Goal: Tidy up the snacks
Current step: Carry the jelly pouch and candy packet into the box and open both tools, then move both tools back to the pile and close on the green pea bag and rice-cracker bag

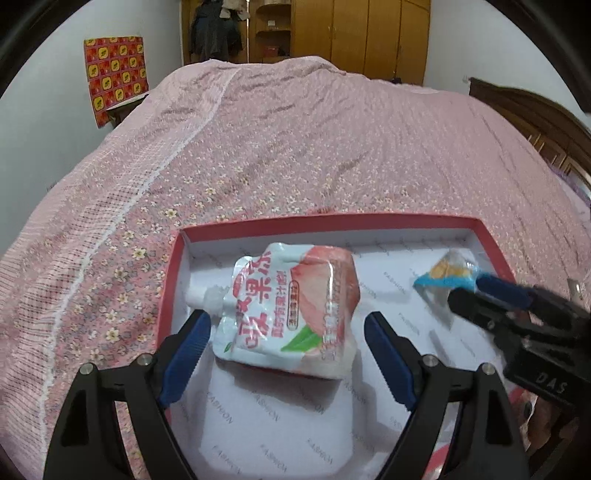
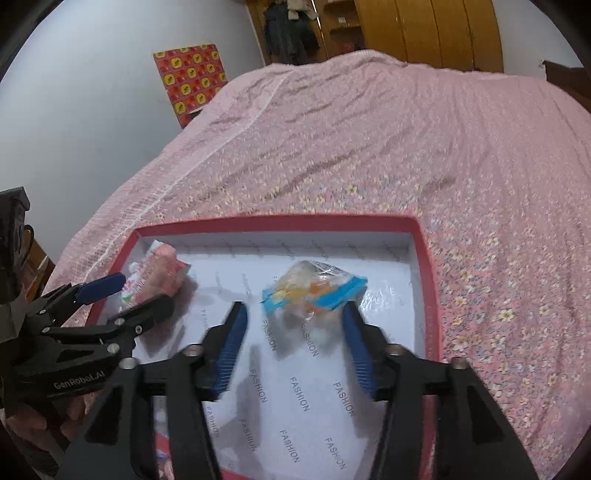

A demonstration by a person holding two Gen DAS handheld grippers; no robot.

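A red box [image 1: 325, 220] with a white lining sits on the bed; it also shows in the right wrist view [image 2: 428, 280]. A peach jelly pouch [image 1: 291, 310] lies in its left part, between the open jaws of my left gripper [image 1: 288, 328], not clamped. A clear candy packet with a blue band [image 2: 314, 291] lies in the right part, just ahead of my open right gripper [image 2: 293, 314]. The packet also shows in the left wrist view [image 1: 448, 275], with the right gripper [image 1: 476, 291] at it. The left gripper [image 2: 136, 291] straddles the pouch [image 2: 159, 273].
The box rests on a pink floral bedspread [image 1: 295, 147] that spreads far behind and to both sides. A wooden wardrobe [image 1: 369, 33] and a red patterned board [image 1: 116, 75] stand at the far wall. A dark headboard [image 1: 535, 118] is at the right.
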